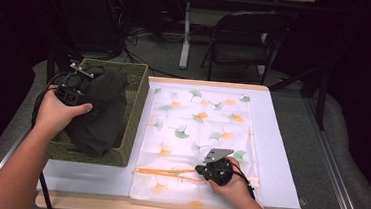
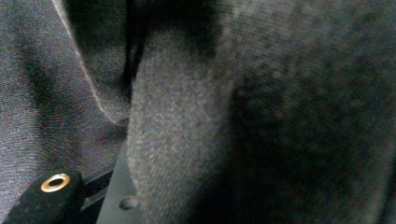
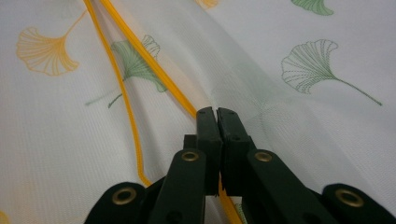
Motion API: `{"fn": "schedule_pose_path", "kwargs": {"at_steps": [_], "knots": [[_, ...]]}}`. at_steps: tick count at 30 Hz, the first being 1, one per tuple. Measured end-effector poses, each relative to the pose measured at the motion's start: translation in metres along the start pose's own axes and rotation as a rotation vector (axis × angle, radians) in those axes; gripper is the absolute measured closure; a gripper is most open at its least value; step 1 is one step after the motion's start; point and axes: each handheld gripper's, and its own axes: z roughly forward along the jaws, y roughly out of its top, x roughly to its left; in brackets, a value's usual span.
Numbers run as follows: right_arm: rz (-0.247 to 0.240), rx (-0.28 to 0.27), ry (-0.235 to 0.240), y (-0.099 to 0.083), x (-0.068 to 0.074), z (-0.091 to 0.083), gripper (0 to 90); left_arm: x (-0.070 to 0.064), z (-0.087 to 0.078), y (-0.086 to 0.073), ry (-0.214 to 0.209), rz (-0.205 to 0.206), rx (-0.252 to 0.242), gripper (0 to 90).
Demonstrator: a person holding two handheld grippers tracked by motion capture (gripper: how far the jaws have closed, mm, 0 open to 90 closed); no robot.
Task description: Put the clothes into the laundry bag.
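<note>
Dark cloth (image 1: 100, 113) hangs bunched against the left gripper (image 1: 77, 87) above the wicker basket (image 1: 135, 105); its jaws are hidden. The right gripper (image 3: 216, 116), held low, pinches the mesh bag's (image 1: 197, 120) orange zipper edge (image 3: 140, 51).

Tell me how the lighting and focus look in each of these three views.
High view: table brightly lit, surroundings nearly black. Left gripper view: dim, dark garment pressed close, weave soft and blurred. Right gripper view: evenly lit, right gripper and mesh bag sharp.
</note>
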Motion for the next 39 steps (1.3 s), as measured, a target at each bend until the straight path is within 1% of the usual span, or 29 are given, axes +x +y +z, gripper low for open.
{"fn": "schedule_pose_path", "kwargs": {"at_steps": [2,3,4,5,8,9,10,11,12,13,14,16,18,22,23,25,27,32,33,35,36,39], "knots": [[0.003,-0.002,0.001,0.002,0.000,-0.003,88.7,-0.001,0.000,0.000,0.000,-0.002,0.001,61.3],[0.003,-0.012,0.005,0.003,-0.001,-0.004,88.7,-0.001,-0.001,0.000,0.000,-0.001,0.003,61.3],[0.003,-0.012,0.005,0.003,-0.001,-0.004,88.7,-0.001,-0.001,0.000,0.000,-0.001,0.003,61.3],[0.014,-0.016,0.014,0.004,-0.001,-0.005,88.7,-0.001,-0.001,0.000,0.000,-0.001,0.003,61.3],[0.014,-0.016,0.014,0.004,-0.001,-0.005,88.7,-0.001,-0.001,0.000,0.000,-0.001,0.003,61.3],[0.014,-0.016,0.014,0.004,-0.001,-0.005,88.7,-0.003,-0.001,-0.001,-0.007,0.010,0.003,61.3],[0.014,-0.016,0.014,0.004,-0.001,-0.005,88.7,-0.003,-0.001,-0.001,-0.007,0.010,0.003,61.3],[0.016,-0.010,0.022,0.010,-0.005,-0.008,88.7,-0.003,-0.001,-0.001,-0.007,0.010,0.003,61.3],[0.016,-0.010,0.022,0.010,-0.005,-0.008,88.7,-0.003,-0.001,-0.001,-0.007,0.010,0.003,61.3],[0.020,0.002,0.028,0.012,-0.008,-0.008,88.7,-0.003,0.000,0.000,-0.015,0.020,0.015,61.3],[0.021,0.002,0.035,0.012,-0.009,-0.007,88.7,-0.004,0.000,0.000,-0.015,0.012,0.017,61.3],[0.034,0.003,0.042,0.011,-0.010,-0.007,88.7,-0.004,0.000,0.000,-0.016,0.013,0.018,61.3],[0.039,0.004,0.051,0.012,-0.011,-0.007,88.7,-0.003,0.000,0.000,-0.020,0.024,0.027,61.3],[0.031,0.005,0.051,0.015,-0.012,-0.009,88.7,-0.003,0.000,0.001,-0.021,0.030,0.032,61.3],[0.021,0.002,0.050,0.017,-0.013,-0.010,88.7,-0.003,-0.001,0.001,-0.022,0.031,0.033,61.3],[0.032,-0.007,0.050,0.022,-0.016,-0.014,88.7,-0.004,-0.002,0.001,-0.024,0.035,0.039,61.3],[0.043,-0.002,0.059,0.025,-0.019,-0.015,88.7,-0.004,-0.003,0.002,-0.025,0.038,0.045,61.3],[0.054,-0.012,0.057,0.034,-0.026,-0.019,88.7,-0.006,-0.005,0.003,-0.021,0.038,0.056,61.3],[0.054,-0.012,0.059,0.036,-0.028,-0.020,88.7,-0.006,-0.006,0.004,-0.024,0.045,0.063,61.3],[0.059,-0.023,0.059,0.041,-0.031,-0.021,88.7,-0.007,-0.007,0.005,-0.023,0.041,0.063,61.2],[0.059,-0.023,0.059,0.041,-0.031,-0.021,88.7,-0.007,-0.007,0.005,-0.022,0.044,0.066,61.2],[0.071,-0.033,0.064,0.049,-0.036,-0.023,88.7,-0.008,-0.009,0.007,-0.021,0.051,0.072,61.2]]}}
